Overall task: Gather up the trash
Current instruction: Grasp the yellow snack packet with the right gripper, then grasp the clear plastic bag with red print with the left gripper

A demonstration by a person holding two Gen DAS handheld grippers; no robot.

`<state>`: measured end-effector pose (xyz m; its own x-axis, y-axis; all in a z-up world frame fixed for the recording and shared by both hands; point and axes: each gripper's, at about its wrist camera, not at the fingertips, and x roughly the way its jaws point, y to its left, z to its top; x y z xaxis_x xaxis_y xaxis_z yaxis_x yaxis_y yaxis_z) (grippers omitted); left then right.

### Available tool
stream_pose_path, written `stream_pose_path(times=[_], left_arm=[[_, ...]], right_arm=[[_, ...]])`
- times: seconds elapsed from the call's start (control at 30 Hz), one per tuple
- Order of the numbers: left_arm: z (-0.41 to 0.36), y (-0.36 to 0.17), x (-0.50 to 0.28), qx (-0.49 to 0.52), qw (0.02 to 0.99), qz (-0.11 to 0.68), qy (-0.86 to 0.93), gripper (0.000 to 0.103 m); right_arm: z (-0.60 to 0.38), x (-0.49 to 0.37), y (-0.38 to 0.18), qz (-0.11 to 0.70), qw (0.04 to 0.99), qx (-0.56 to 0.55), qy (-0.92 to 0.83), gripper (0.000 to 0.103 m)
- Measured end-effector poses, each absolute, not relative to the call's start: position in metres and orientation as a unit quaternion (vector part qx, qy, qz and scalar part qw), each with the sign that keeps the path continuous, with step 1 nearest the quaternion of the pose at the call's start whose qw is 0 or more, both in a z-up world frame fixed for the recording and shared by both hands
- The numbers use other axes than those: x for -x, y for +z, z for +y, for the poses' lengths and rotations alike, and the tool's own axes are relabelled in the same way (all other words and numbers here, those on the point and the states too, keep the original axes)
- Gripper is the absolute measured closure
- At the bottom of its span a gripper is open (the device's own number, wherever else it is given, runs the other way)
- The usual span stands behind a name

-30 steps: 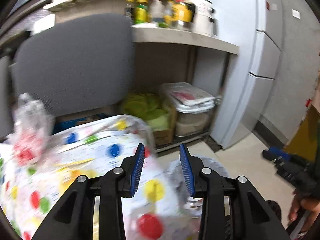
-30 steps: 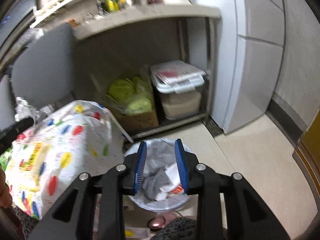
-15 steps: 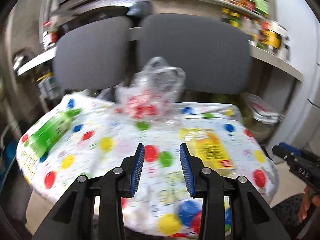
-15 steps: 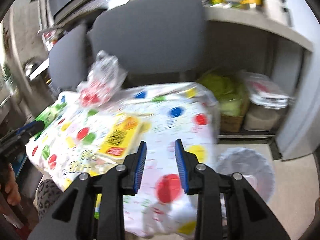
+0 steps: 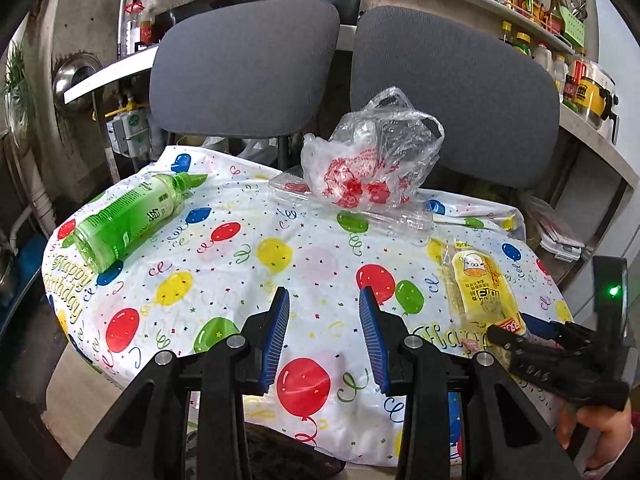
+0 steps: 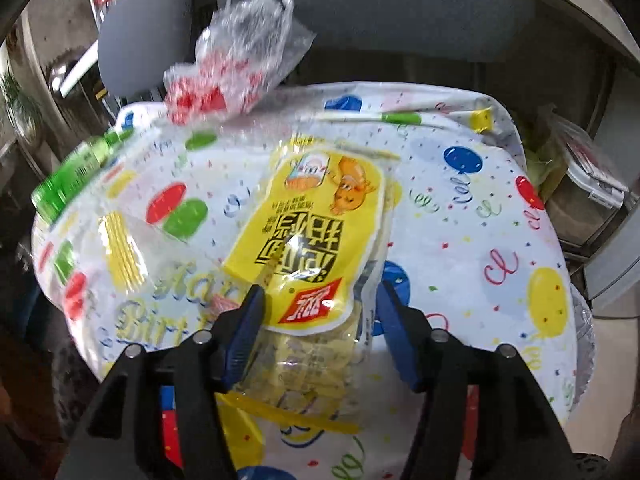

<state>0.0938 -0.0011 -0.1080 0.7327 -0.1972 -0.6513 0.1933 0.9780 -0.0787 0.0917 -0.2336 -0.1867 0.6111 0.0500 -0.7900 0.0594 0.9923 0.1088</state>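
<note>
A yellow snack wrapper lies on the balloon-print tablecloth; it also shows in the left wrist view. My right gripper is open with its fingers on either side of the wrapper's near end. A green bottle lies on its side at the left. A crumpled clear plastic bag with red print sits on a clear plastic tray at the far side. My left gripper is open and empty above the table's near edge.
Two grey chair backs stand behind the table. A shelf with jars and bottles runs along the right. A bin lined with a plastic bag stands on the floor at the table's right.
Both grippers swung left from the bin and shelf to face the table. The right gripper has come down around the yellow wrapper. The left gripper has drawn closer to the table.
</note>
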Motion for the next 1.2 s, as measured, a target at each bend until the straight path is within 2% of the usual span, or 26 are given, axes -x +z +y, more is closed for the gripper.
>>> stream_pose_path(times=[0.07,0.1,0.2,0.33,0.6,0.8,1.17,1.2], left_arm=[[-0.001,-0.111,-0.095,0.005,0.93,0.353,-0.106,0.065],[-0.001,-0.113,-0.096,0.006,0.929,0.354,-0.108,0.065],[-0.001,-0.115,-0.097,0.003,0.93,0.353,-0.106,0.065],[0.002,-0.114,-0.099,0.008,0.93,0.352,-0.107,0.065],[-0.016,-0.106,-0.127,0.004,0.93,0.344,-0.128,0.064],[-0.037,-0.099,-0.169,0.012,0.932,0.332,-0.144,0.042],[-0.063,-0.126,-0.272,0.0,0.923,0.366,-0.121,0.043],[-0.064,-0.13,-0.279,-0.002,0.921,0.372,-0.12,0.048]], right_arm=[[-0.23,-0.09,-0.188,0.435,0.899,-0.051,-0.01,0.047],[-0.228,-0.089,-0.188,0.434,0.9,-0.047,-0.012,0.063],[-0.231,-0.087,-0.184,0.427,0.903,-0.05,-0.014,0.083],[-0.233,-0.078,-0.168,0.397,0.917,-0.043,-0.021,0.093],[-0.237,-0.075,-0.126,0.35,0.936,-0.019,-0.025,0.095],[-0.246,-0.082,-0.114,0.335,0.941,-0.01,-0.034,0.095],[-0.268,-0.113,-0.11,0.321,0.945,-0.029,-0.049,0.095],[-0.269,-0.115,-0.111,0.321,0.945,-0.029,-0.049,0.095]])
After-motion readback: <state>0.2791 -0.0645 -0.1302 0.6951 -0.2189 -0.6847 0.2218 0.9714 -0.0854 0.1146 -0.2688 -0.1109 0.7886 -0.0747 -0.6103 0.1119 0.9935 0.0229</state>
